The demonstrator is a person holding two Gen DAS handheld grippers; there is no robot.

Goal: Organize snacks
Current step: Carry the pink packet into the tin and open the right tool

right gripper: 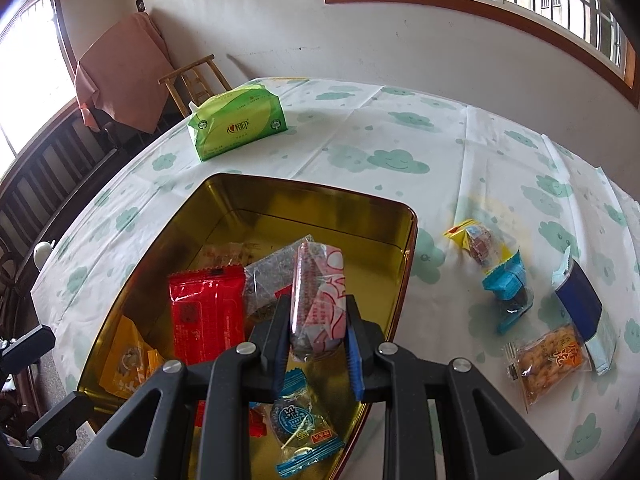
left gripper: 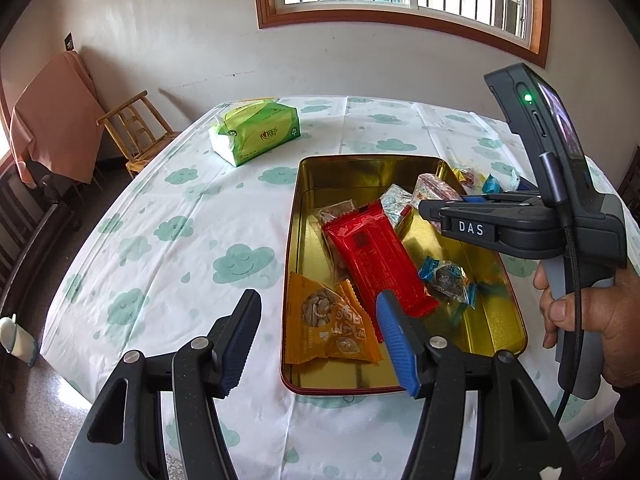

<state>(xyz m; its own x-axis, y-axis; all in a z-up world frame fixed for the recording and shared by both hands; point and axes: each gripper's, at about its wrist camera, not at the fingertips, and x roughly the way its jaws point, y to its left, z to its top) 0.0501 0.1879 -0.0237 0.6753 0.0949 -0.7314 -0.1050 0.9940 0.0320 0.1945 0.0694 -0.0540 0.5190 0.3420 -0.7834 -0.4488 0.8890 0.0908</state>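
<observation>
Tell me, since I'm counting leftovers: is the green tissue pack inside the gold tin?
No, the green tissue pack lies on the tablecloth beyond the gold tin.

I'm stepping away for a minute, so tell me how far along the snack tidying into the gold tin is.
Roughly halfway. Done: the gold tin already holds a red packet, an orange packet and a blue-wrapped candy. In hand: the right tool grips a pink-and-white snack over the tin. Left: four snacks on the tablecloth, including a peanut bag. The left tool is open, empty.
</observation>
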